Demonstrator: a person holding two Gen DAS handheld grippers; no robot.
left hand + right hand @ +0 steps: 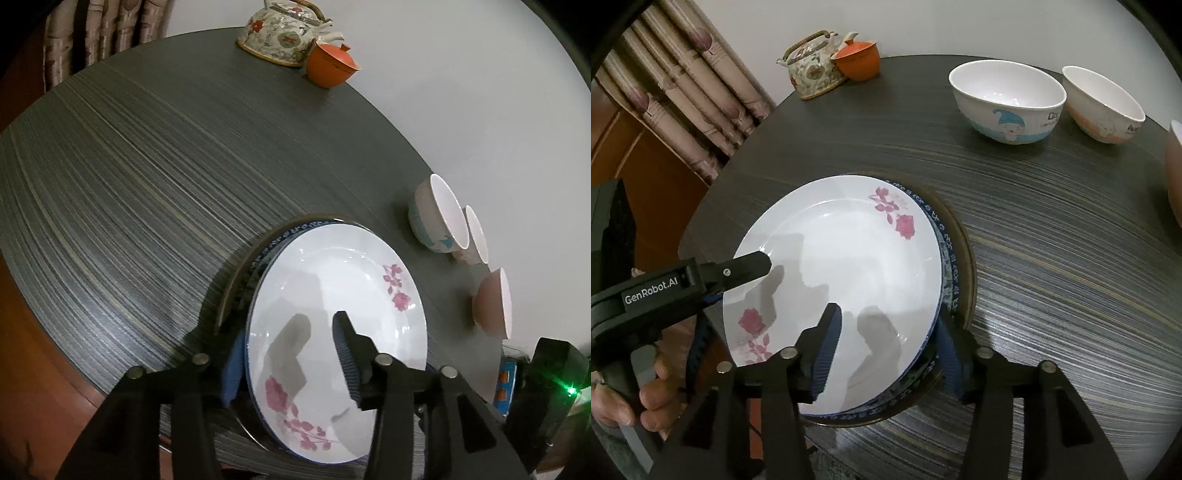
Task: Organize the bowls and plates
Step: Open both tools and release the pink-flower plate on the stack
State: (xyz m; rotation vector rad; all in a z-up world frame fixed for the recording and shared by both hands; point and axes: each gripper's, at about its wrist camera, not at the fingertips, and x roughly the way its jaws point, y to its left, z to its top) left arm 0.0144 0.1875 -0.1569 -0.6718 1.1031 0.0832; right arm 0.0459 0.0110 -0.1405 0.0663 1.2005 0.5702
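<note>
Both grippers' fingers (343, 332) straddle the floral plate's (849, 258) opposite rims — parted, not visibly clamped.

Three stacked plates (849, 266) lie on the table (1052, 266); three bowls (1008, 99), one teapot (812, 70), and one orange lidded cup (857, 61) stand there.
</note>
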